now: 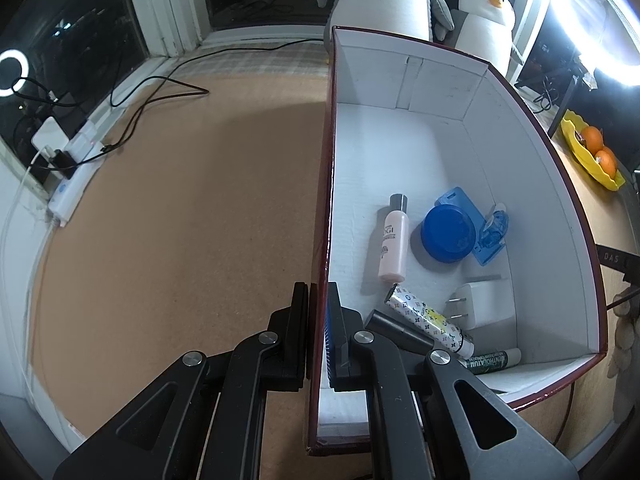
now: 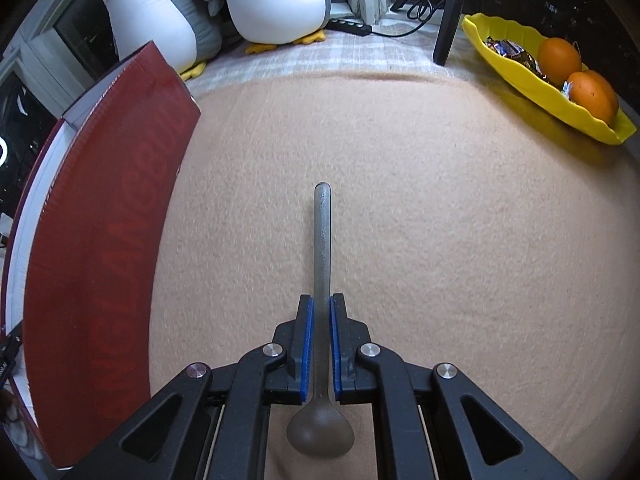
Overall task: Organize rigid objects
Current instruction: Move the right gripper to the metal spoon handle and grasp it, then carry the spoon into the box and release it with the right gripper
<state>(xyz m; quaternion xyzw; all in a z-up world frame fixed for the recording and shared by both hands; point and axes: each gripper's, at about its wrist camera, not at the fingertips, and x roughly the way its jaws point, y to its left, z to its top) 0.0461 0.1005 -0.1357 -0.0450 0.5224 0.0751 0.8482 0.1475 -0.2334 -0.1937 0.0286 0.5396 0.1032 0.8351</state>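
Your right gripper (image 2: 320,344) is clamped on the handle of a grey spoon (image 2: 322,280), blue pads pressing both sides. The spoon's long axis runs straight along the gripper's line: the bowl sits back under the gripper body, and the handle tip points forward, away from you, over the tan cloth (image 2: 420,220) on the worktop. The red box (image 2: 108,240) stands to the left of the spoon, well apart; a yellow dish (image 2: 516,80) with oranges lies far off to the right.

Your left gripper (image 1: 320,332) is closed on the box's near side wall (image 1: 325,200), one finger outside, one inside. Within the box lie a pink bottle (image 1: 393,240), a blue round lid (image 1: 447,234), a white plug (image 1: 482,304), a patterned tube (image 1: 428,318) and a green lip balm (image 1: 494,360).
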